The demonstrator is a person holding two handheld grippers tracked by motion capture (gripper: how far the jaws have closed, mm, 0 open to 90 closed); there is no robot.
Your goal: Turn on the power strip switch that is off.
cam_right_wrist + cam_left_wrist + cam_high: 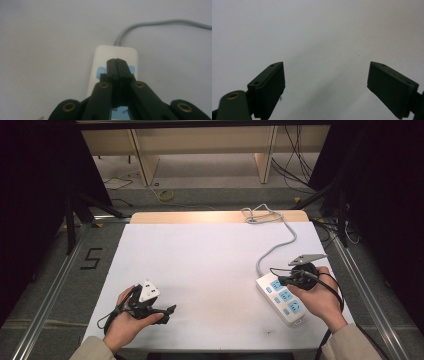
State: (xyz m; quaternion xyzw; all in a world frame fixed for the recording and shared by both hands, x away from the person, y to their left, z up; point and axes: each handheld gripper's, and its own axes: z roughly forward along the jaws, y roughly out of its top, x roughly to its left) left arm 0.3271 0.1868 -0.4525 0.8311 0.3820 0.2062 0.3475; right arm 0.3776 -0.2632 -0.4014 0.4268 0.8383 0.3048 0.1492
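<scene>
A white power strip (pixel 286 296) with blue sockets lies at the right of the white table (pixel 210 265). Its grey cable (pixel 280 245) runs toward the far edge. My right gripper (pixel 280 280) hovers over the strip's cable end, held by the person's right hand. In the right gripper view its jaws (pixel 116 60) are pressed together with nothing between them, above the strip (pixel 116 51) and its first blue socket. My left gripper (pixel 169 314) rests near the front left in the person's left hand. Its jaws (pixel 325 65) stand wide open over bare table.
The cable (pixel 260 214) coils in loops at the table's far edge. Metal frame rails (pixel 55 285) run along both sides. A "5" mark (pixel 91 257) is on the floor at left. Wooden shelving (pixel 200 150) and loose wires stand beyond the table.
</scene>
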